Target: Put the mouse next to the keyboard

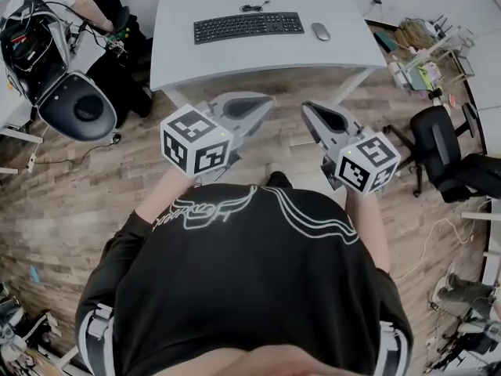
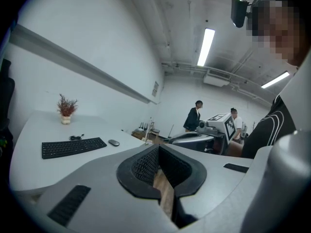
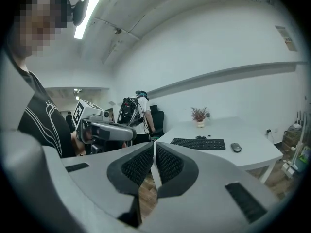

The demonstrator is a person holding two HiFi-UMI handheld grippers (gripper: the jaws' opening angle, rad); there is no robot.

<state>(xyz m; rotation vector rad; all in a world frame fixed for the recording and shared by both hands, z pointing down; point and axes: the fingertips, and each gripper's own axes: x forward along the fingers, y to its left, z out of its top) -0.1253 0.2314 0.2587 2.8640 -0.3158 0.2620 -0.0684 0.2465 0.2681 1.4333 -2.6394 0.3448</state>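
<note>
A black keyboard lies on the white table, and a grey mouse rests just to its right, a small gap apart. Both grippers hover over the wood floor, short of the table's near edge and pointing toward it. My left gripper is shut with nothing between its jaws, and so is my right gripper. In the left gripper view the shut left gripper has the keyboard and mouse far off to its left. The right gripper view shows the right gripper, the keyboard and the mouse.
A small potted plant stands at the table's back. One black office chair is left of the table, another is to the right. Cluttered shelves flank the table's right end. People stand in the background.
</note>
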